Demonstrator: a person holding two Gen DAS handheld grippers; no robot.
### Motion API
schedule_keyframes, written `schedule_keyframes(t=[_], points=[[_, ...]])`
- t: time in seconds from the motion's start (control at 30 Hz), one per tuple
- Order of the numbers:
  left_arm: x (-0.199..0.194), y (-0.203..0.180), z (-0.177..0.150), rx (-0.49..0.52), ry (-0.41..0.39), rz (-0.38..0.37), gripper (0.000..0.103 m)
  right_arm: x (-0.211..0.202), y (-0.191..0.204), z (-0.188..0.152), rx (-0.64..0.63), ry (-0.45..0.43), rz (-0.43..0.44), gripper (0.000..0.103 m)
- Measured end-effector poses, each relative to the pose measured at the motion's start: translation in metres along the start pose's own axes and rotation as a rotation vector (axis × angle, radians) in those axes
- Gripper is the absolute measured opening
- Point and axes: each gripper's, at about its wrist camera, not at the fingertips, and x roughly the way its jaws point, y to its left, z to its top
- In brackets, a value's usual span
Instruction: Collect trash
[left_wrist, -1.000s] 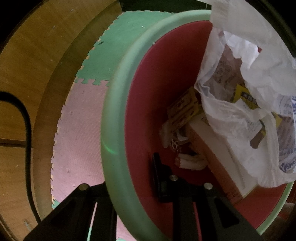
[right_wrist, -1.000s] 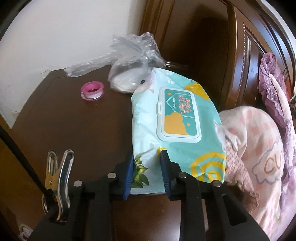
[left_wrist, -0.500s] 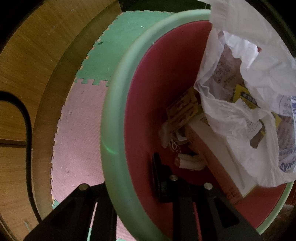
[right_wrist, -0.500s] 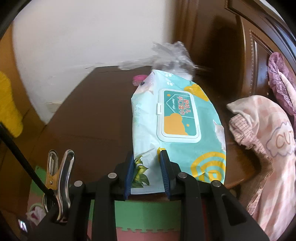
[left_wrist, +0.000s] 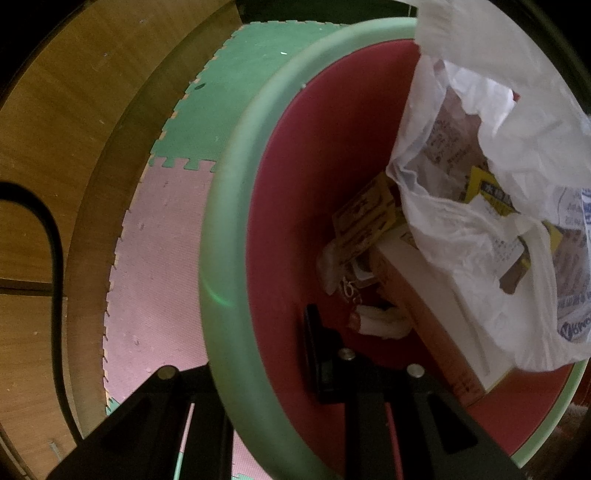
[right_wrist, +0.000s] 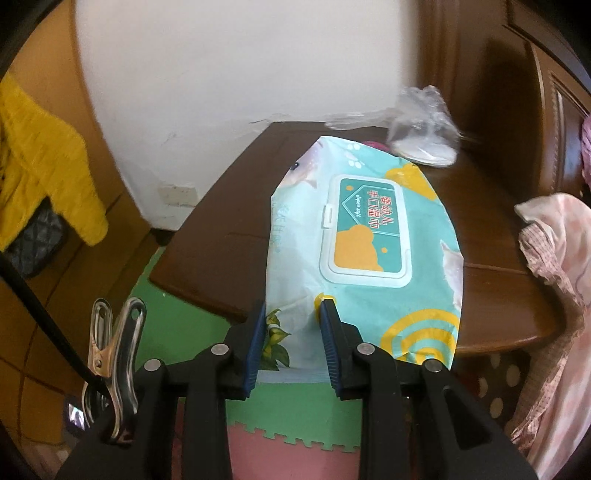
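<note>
You are carrying the wet-wipes pack (right_wrist: 364, 254) in your right gripper (right_wrist: 291, 343), its blue pads pinching the pack's near end while the rest hangs out above the dark wooden bench (right_wrist: 229, 236). Your left gripper (left_wrist: 258, 354) is clamped narrow on the green rim of the trash bin (left_wrist: 221, 236), one finger inside the red wall. Keep the bin steady and the pinch firm, since the pack looks limp and could sag; aim for the open gap beside the white plastic bag (left_wrist: 491, 206).
</note>
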Motion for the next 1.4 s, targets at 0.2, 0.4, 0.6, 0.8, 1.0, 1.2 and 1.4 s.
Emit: schedule_keyframes(t=[0.2,0.4,0.6,0.8,1.0,1.2,1.4], points=[[0.000,0.001,0.000,0.003,0.001,0.000,0.017,-0.018,0.003,0.008,0.028,-0.066,-0.038,0.036],[0.000,0.000,0.000,0.002,0.001,0.000,0.017,-0.026,-0.014,0.022,0.085,-0.094,-0.048,0.059],[0.000,0.000,-0.001,0.000,0.001,0.001,0.017,-0.009,-0.041,0.034,0.108,-0.049,-0.100,0.068],[0.000,0.001,-0.001,0.003,0.001,0.002,0.017,0.011,-0.088,0.039,0.225,0.004,-0.159,0.068],[0.001,0.000,-0.002,0.005,0.003,0.005,0.017,0.025,-0.115,0.035,0.333,0.042,-0.070,0.068],[0.001,0.000,-0.001,0.005,0.003,0.005,0.017,0.031,-0.119,0.035,0.402,0.069,0.035,0.046],[0.001,0.000,0.000,0.001,0.003,0.004,0.017,0.017,-0.094,0.037,0.285,-0.004,-0.033,0.020]])
